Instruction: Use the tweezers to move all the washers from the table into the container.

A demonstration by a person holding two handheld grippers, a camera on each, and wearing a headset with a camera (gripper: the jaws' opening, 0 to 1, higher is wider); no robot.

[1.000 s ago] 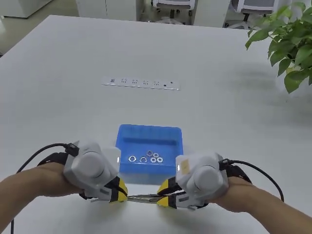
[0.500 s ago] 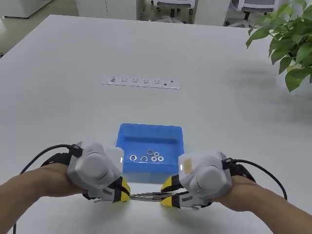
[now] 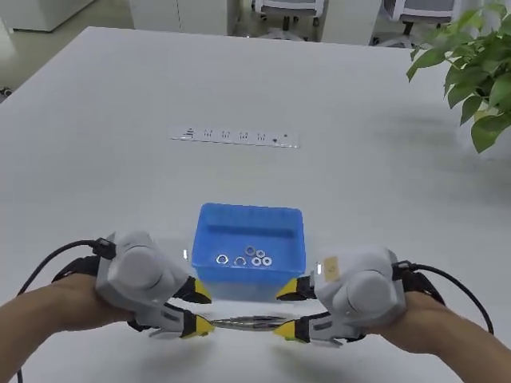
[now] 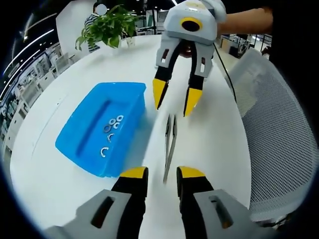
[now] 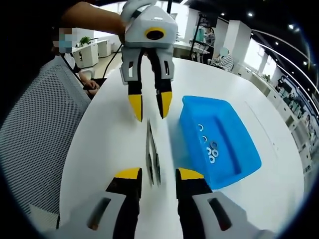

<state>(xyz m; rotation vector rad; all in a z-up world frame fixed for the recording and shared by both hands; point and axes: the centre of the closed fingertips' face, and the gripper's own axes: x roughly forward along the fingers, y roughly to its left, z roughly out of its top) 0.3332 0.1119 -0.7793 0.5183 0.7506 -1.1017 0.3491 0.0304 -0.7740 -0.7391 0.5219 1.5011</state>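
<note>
Thin metal tweezers (image 3: 243, 321) lie flat on the white table, just in front of the blue container (image 3: 209, 239). Several washers (image 3: 244, 258) rest on the container's floor. My left gripper (image 3: 200, 309) and right gripper (image 3: 285, 312) face each other across the tweezers, both open. In the left gripper view the tweezers (image 4: 169, 142) run from my left gripper (image 4: 163, 173) toward the right gripper (image 4: 175, 99); the container (image 4: 84, 144) sits to the left. In the right gripper view one end of the tweezers (image 5: 152, 157) reaches between the spread jaws of my right gripper (image 5: 158, 174), untouched.
A white power strip (image 3: 235, 137) is set into the table beyond the container. A green plant (image 3: 479, 72) hangs over the far right corner. Office chairs (image 3: 287, 9) stand past the far edge. A mesh chair (image 4: 271, 124) is at the table's near side.
Both grippers' jaws have spread and the two grippers have drawn a little apart. The tweezers stay on the table between them. The head camera has shifted slightly.
</note>
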